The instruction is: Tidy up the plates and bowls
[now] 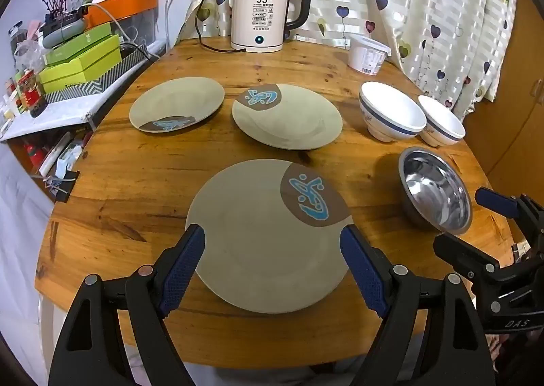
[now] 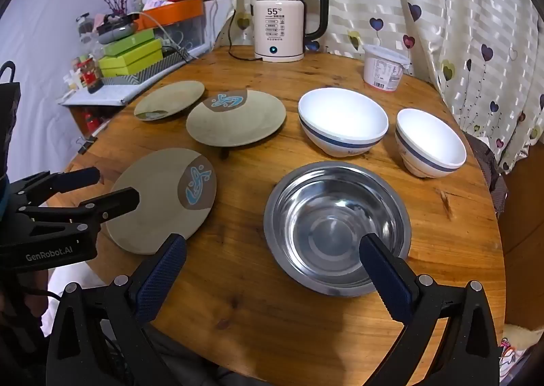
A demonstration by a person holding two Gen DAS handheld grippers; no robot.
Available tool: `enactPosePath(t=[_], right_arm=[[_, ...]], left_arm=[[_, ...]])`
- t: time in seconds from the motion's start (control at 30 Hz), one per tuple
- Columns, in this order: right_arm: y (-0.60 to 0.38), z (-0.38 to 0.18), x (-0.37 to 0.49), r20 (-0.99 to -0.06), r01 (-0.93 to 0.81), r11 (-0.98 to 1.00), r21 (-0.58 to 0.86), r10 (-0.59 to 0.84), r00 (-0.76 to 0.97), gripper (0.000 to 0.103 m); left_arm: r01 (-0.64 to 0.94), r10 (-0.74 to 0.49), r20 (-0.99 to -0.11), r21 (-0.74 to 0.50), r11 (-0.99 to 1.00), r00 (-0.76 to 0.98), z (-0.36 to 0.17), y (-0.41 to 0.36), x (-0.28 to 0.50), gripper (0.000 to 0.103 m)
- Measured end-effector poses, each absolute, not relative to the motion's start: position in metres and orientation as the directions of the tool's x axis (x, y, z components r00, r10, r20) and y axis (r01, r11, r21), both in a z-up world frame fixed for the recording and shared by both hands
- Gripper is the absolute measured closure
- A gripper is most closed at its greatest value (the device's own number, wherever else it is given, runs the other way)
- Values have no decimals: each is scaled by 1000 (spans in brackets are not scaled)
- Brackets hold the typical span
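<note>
While both tongs gape empty, left tongs [image 1: 272,243] frame the beige round plate [image 1: 268,236] at lower centre (stacking unstarted); next, grip its rim.

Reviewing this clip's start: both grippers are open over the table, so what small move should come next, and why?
Probably lower the left gripper onto the near plate and close on its rim. All three plates lie apart, none is held, and this plate already sits between the open fingers.
</note>
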State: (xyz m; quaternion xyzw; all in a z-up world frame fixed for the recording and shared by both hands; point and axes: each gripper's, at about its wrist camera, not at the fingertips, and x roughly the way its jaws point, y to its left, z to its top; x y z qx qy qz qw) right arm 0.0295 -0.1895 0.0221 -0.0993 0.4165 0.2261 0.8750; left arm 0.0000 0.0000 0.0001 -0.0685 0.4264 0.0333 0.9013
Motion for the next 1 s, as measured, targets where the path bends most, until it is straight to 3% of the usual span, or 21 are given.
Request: enactPosePath(t=[1.0], right_arm=[[-188, 26, 30, -753, -491, 871, 19, 335, 566, 0]], left_arm=[[-129, 15, -780, -84, 988, 625, 6, 3, -4, 21]])
